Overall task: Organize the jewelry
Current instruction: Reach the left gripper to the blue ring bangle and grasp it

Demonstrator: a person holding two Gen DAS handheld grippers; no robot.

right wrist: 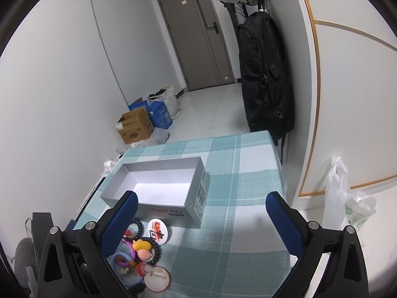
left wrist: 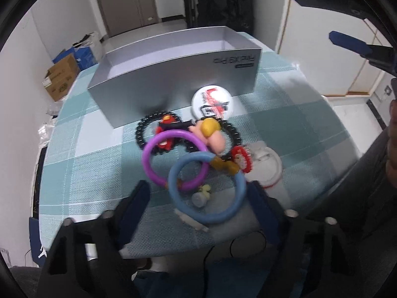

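Jewelry (left wrist: pixel 188 154) lies heaped on the desk (left wrist: pixel 99 173) just before the empty silver box (right wrist: pixel 158 186), likely its destination. Left tool (left wrist: pixel 198 198), fingers apart, straddles the blue ring (left wrist: pixel 207 188) for pickup. Right tool (right wrist: pixel 201 213) hovers spread, holding nothing.

Left wrist view: low and close over the tabletop (left wrist: pixel 99 173), looking across the jewelry pile (left wrist: pixel 196 154) to the box (left wrist: pixel 173 74) just behind. Right wrist view: higher, further back, angled down past the box (right wrist: pixel 158 186) toward the door (right wrist: pixel 196 37). Both views share pile (right wrist: pixel 139 250), box, tabletop (right wrist: pixel 248 198).
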